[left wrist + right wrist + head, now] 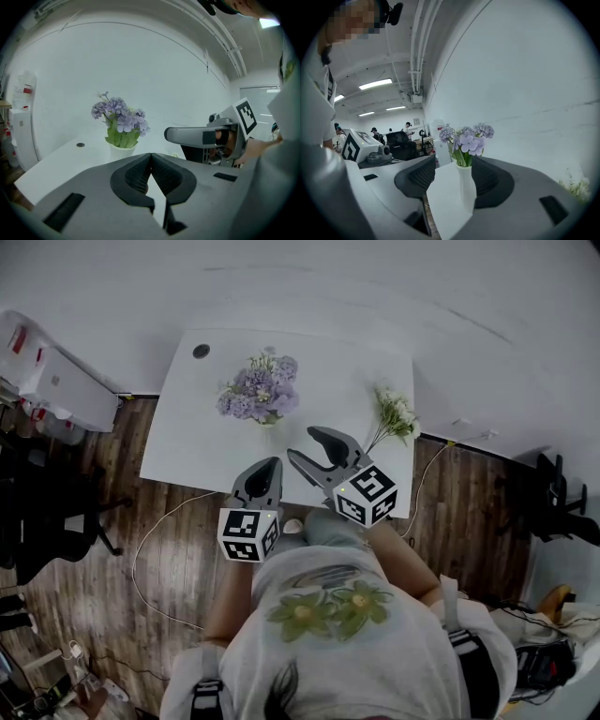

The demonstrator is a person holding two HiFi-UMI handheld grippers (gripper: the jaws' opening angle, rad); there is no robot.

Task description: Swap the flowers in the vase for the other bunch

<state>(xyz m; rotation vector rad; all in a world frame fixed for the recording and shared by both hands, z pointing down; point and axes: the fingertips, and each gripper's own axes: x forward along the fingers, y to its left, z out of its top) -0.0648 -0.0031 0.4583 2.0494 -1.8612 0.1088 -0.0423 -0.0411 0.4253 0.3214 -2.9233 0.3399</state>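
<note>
Progress: nothing swapped yet. The purple flowers (260, 393) sit in the vase (465, 187) mid-counter (187, 451), and the other bunch (394, 415) lies near its right edge. My left gripper (270, 465) has its fingers pressed together and empty; my right gripper (302, 443) has its fingers spread, short of the vase, so both removal and insertion remain.

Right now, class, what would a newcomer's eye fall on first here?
Purple flowers in a white vase stand at the middle of the table. A smaller pale bunch lies near its right edge; at the near edge the left gripper is shut, the right gripper open.
</note>
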